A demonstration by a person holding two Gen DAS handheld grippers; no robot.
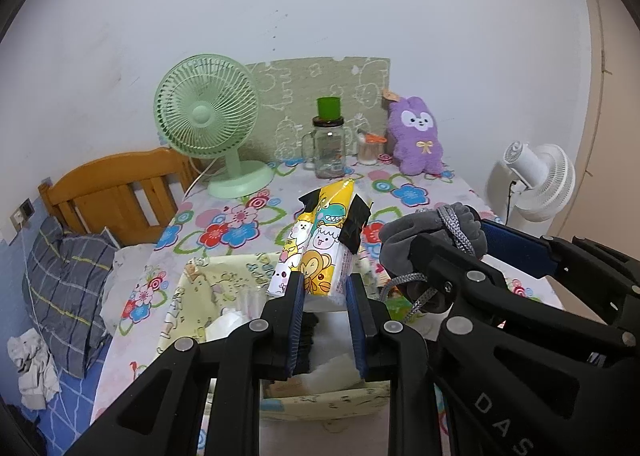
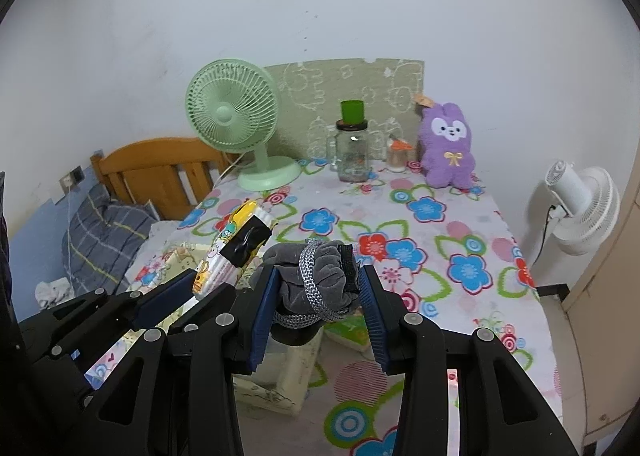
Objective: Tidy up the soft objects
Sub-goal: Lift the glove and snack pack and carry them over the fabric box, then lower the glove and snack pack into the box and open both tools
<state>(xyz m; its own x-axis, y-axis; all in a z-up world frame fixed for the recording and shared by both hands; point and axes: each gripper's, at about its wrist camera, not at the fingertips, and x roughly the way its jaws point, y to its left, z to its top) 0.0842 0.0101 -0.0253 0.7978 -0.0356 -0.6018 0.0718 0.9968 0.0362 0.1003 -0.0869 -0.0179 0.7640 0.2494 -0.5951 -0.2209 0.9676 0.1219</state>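
Note:
My left gripper (image 1: 323, 288) is shut on a cartoon-printed tissue pack (image 1: 320, 240) with black tape, held upright above a pale fabric storage box (image 1: 320, 402). My right gripper (image 2: 318, 288) is shut on a grey velvet drawstring pouch (image 2: 316, 276) with a grey cord, held beside the tissue pack (image 2: 236, 244) and over the box's right edge (image 2: 276, 388). In the left wrist view the right gripper (image 1: 448, 244) and the pouch (image 1: 436, 232) sit just right of the pack. A purple plush bunny (image 2: 448, 145) sits at the table's back right.
The table has a flowered cloth (image 2: 420, 240). A green desk fan (image 2: 236, 115), a glass jar with a green cup (image 2: 352, 147) and a small container (image 2: 396, 155) stand at the back. A white fan (image 2: 580, 203) stands right of the table, a bed with a pillow (image 2: 104, 236) left.

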